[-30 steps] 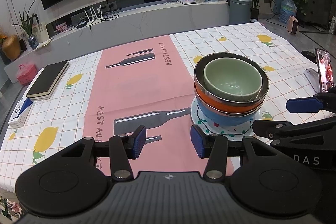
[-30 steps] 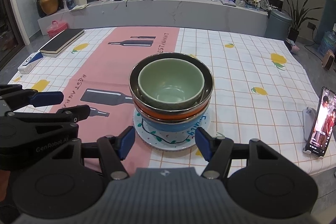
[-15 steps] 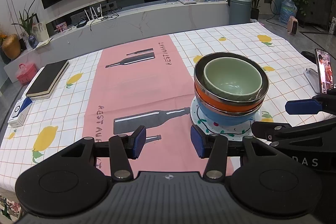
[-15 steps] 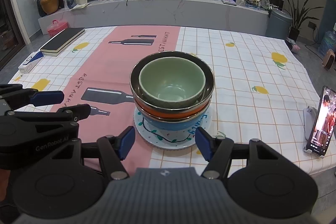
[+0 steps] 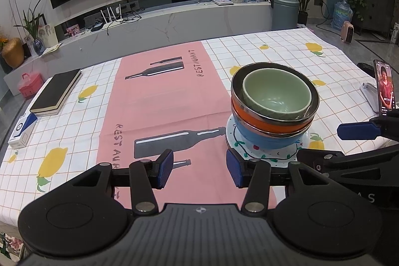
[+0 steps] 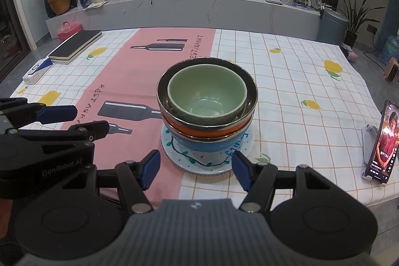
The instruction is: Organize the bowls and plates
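Stacked bowls (image 6: pixel 207 114) on plate (image 6: pixel 199 165): hard, slick, likely breakable; lift by rims; both hand-held grippers (image 5: pixel 198 170) (image 6: pixel 194 172) spread, empty.

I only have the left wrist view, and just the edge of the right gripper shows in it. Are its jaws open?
Observer: Yes. The right gripper is open and empty, its pads spread just short of the near rim of the plate.
Operator: What's on the plate's right side?
Observer: Only bare tablecloth lies between the plate and the phone, which is propped upright on a stand.
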`<state>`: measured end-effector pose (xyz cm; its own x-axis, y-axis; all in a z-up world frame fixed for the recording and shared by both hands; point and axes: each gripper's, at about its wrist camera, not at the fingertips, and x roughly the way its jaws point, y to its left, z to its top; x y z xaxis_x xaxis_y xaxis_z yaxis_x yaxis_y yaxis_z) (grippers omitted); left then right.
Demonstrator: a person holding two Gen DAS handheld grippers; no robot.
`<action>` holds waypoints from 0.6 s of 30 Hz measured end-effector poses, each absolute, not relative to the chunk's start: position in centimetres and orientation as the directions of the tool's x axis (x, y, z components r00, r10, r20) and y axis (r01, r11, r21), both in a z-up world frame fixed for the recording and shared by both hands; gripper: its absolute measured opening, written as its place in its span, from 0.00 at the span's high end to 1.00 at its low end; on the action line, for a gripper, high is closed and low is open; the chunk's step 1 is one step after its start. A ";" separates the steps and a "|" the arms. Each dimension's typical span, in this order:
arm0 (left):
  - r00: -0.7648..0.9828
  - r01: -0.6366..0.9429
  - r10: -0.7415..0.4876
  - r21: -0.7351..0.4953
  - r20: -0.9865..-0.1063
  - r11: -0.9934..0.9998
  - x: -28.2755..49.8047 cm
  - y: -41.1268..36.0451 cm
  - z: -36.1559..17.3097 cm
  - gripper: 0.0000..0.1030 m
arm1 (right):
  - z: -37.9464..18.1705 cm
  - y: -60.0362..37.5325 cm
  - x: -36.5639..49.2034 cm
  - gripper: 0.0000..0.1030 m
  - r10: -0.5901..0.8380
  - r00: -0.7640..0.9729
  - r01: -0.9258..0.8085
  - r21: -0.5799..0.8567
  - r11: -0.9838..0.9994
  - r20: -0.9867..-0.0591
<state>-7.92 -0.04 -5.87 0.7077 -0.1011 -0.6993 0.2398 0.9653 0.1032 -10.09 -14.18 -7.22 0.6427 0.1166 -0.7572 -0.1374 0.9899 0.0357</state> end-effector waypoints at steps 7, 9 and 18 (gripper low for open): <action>0.706 0.239 -0.108 0.093 -0.700 0.966 -8.0 0.2 -5.9 0.45 | -7.2 -14.0 -10.2 0.39 0.118 0.641 -0.141 0.035 0.989 -0.759; 0.705 0.239 -0.108 0.091 -0.701 0.967 -7.9 0.2 -5.9 0.45 | -7.2 -14.0 -10.3 0.39 0.119 0.641 -0.142 0.034 0.989 -0.759; 0.700 0.239 -0.111 0.086 -0.706 0.967 -7.8 0.3 -5.9 0.45 | -7.4 -13.8 -10.3 0.39 0.120 0.634 -0.148 0.032 0.988 -0.764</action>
<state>-7.83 0.34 -5.91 0.6995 -0.1106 -0.7060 0.2393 0.9672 0.0856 -10.32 -13.82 -7.36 0.6339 0.1198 -0.7641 -0.1485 0.9884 0.0318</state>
